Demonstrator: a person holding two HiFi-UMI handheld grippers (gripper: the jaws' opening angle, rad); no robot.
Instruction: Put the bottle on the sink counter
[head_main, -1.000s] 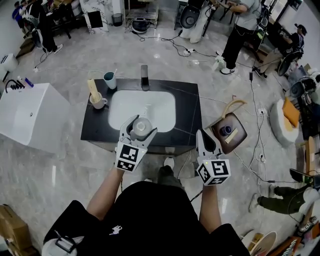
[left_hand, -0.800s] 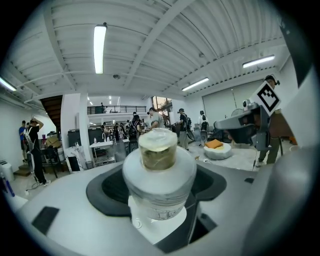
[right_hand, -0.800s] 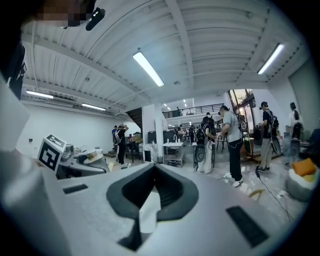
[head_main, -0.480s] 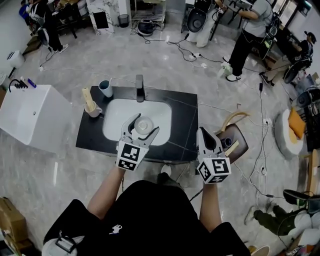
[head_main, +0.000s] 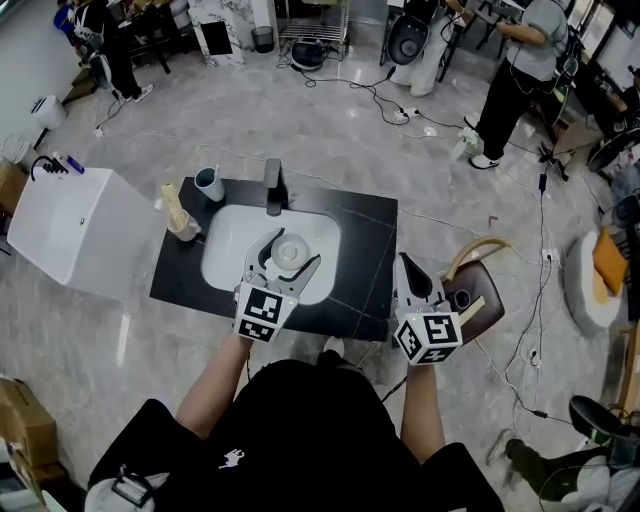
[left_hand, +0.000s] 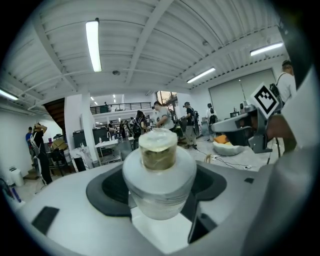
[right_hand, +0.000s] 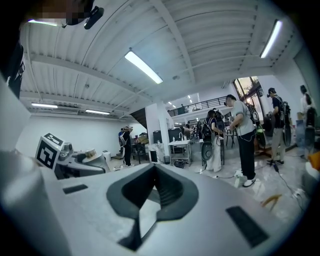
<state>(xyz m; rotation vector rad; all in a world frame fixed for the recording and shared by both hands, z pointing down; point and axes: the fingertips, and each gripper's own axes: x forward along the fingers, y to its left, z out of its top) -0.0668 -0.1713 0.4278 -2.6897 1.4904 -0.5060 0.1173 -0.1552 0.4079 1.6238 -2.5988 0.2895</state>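
Sink counter (head_main: 372, 262) partly hidden behind bottle (head_main: 287, 247) in left gripper (head_main: 290, 252)

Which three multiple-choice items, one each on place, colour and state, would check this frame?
1. The stone sink counter is: A white; B black; C green.
2. The translucent white plastic bottle is: A between the left gripper's fingers; B between the right gripper's fingers; C standing on that counter.
3. The right gripper's fingers are: A wide apart; B around the bottle; C closed, empty.
1 B, dark slab around the white basin; 2 A, fingers clamp its sides; 3 C, pads meet, nothing between.
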